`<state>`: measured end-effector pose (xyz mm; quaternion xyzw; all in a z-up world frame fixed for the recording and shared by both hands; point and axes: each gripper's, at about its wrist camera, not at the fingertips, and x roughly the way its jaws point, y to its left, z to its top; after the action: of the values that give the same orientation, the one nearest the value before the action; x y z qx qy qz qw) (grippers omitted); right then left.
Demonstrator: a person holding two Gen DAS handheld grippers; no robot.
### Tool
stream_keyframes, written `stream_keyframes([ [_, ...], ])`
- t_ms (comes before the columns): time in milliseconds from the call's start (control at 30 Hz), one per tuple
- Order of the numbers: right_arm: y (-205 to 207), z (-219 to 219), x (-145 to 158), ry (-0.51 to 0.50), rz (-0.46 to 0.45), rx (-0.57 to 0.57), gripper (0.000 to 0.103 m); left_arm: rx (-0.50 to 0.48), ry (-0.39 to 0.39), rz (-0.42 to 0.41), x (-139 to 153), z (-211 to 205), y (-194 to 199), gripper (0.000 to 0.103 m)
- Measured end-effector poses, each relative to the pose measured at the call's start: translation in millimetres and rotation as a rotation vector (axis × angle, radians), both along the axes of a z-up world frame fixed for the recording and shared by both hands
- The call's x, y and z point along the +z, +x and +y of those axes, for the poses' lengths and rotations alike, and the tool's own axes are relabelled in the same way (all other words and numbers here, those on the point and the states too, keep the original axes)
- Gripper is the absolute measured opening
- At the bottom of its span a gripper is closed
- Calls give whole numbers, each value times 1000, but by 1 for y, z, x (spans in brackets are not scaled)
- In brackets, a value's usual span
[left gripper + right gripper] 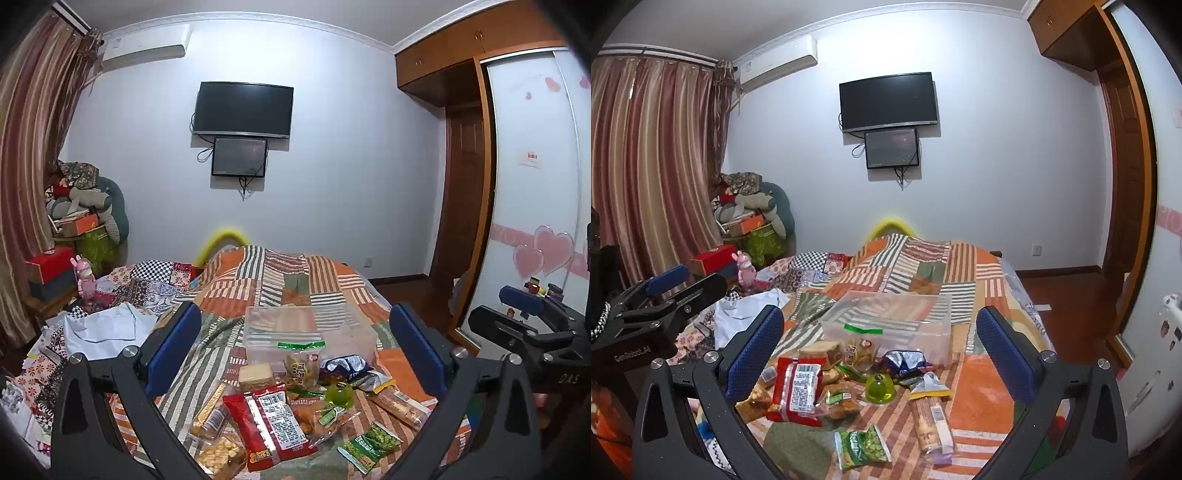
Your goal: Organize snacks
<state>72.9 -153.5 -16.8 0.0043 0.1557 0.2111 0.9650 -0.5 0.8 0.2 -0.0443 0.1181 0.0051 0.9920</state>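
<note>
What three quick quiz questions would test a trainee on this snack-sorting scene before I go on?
1. True or false: the clear plastic box on the bed already holds most of the snacks.
2. Which lies nearest the cameras: A) green pea packet, B) red packet, C) blue wrapper?
3. Fill in: both the left gripper and the right gripper are ____ and hold nothing.

Key: 1 false, the snacks lie on the quilt in front of it. 2 A. 3 open.
</note>
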Motion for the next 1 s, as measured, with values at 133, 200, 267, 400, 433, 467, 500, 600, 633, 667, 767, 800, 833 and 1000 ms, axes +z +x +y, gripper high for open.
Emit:
stream_keyframes([
  [133, -1, 0, 0, -5, -6, -2, 103, -5, -21, 5, 0, 3, 2, 103],
  [200, -1, 0, 0, -4, -7, -3, 103, -12, -30, 9, 0, 4, 3, 103],
  [267, -2, 0, 0, -3, -11, -8, 103, -11, -34, 7, 1, 6, 3, 103],
  [400, -2, -1, 5, 0, -14, -10, 103, -6, -11, 0, -1, 3, 0, 103],
  [433, -3, -1, 6, 2, -15, -10, 103, -6, -9, 1, -2, 3, 0, 103],
  [467, -3, -1, 6, 4, -16, -11, 103, -6, -9, 1, -2, 2, -1, 103],
  [500, -3, -1, 7, 4, -16, -11, 103, -6, -11, 2, -2, 2, -1, 103],
  [600, -4, 0, 4, 6, -16, -12, 103, -6, -16, 4, -2, 2, -1, 103],
  [633, -4, 0, 4, 6, -16, -12, 103, -6, -20, 5, -2, 3, 0, 103],
  [667, -4, 0, 4, 7, -16, -13, 103, -8, -21, 4, -2, 3, 0, 103],
  [767, -4, -1, 4, 10, -16, -10, 103, -6, -17, 1, -2, 3, -1, 103],
  [800, -4, 0, 4, 11, -16, -10, 103, -6, -14, 1, -1, 2, -1, 103],
  [833, -4, -1, 4, 12, -16, -9, 103, -6, -9, 0, -2, 2, -1, 103],
  [1000, -5, 0, 5, 18, -20, -8, 103, -10, -11, 4, -2, 2, 1, 103],
])
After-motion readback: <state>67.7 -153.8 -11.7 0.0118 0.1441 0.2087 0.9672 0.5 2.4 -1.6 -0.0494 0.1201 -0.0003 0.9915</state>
